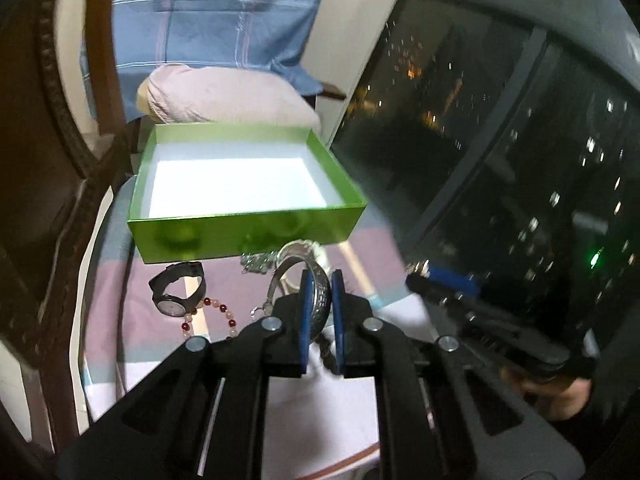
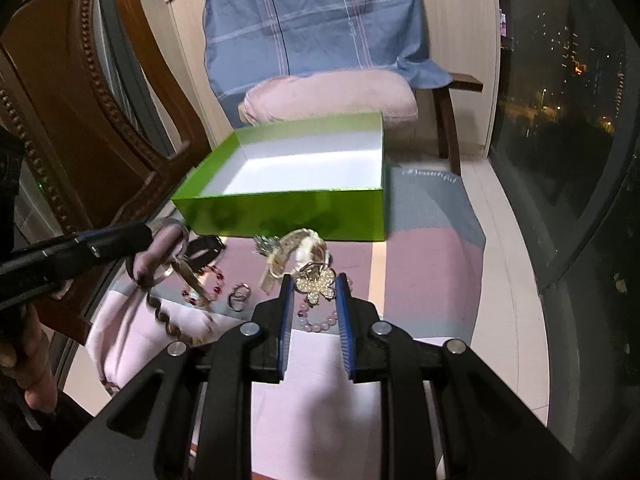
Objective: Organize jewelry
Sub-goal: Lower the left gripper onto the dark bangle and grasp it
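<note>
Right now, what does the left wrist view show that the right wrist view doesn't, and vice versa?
Left wrist only: the face of the black wristwatch lying flat, and the left tool shut on a silver engraved bangle.

Right wrist only: the right tool shut on a pearl-studded flower hair clip, a pink bead bracelet under it, and two small silver rings.

Both: the empty green open box with white lining, the pale cream watch, the red-and-pink bead bracelet, the striped cloth.
</note>
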Motion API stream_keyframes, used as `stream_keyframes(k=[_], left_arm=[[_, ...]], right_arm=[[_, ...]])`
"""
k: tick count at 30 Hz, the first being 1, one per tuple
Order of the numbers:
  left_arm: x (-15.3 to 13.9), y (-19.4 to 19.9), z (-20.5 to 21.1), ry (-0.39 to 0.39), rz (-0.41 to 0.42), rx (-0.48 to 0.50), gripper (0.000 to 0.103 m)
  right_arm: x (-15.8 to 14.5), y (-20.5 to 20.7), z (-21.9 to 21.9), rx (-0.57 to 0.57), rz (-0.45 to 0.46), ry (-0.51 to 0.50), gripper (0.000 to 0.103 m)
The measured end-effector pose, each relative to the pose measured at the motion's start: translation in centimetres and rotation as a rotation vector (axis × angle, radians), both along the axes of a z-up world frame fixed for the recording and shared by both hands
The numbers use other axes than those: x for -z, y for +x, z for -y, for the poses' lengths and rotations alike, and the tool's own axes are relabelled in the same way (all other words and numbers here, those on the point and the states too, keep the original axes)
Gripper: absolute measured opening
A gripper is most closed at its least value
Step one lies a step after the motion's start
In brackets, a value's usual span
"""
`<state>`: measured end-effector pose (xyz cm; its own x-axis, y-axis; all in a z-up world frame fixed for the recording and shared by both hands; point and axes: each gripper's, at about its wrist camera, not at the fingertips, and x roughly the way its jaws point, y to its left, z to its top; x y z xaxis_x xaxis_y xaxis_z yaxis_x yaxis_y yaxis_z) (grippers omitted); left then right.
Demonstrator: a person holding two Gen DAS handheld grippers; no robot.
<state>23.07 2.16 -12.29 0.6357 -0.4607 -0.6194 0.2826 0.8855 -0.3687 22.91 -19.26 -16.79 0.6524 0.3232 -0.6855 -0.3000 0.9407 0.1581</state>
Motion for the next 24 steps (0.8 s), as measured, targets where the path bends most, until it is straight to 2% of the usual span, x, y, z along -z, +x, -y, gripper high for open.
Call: stream_keyframes(k=[3, 5, 14, 20, 24], left_arm=[[-0.3, -0.2, -1.6, -0.087, -0.021, -0.035, 0.010], [-0.4, -0.6, -1.9, -0.109, -0.026, -0.034, 0.010], [-2.7, -4.7, -1.0, -0.090, 0.053, -0.032, 0.010], [-5.3, -7.6, -0.3, -0.046, 0.119, -0.090, 0.010], [-5.6, -8.3, 0.1, -0.015, 0.115, -0.103, 0.010]], right_arm=[[-0.8, -0.7, 0.0, 0.003, 0.011, 0.020, 0.021], [-1.5, -1.4, -0.2, 0.000, 0.029, 0.021, 0.021], [-3.9, -4.6, -0.5, 0.000, 0.098, 0.005, 0.021], [-6.0, -6.6, -1.0, 0.003, 0.158, 0.003, 0.021], [-6.5, -7.2, -1.2, 0.016, 0.172, -0.005, 0.021]])
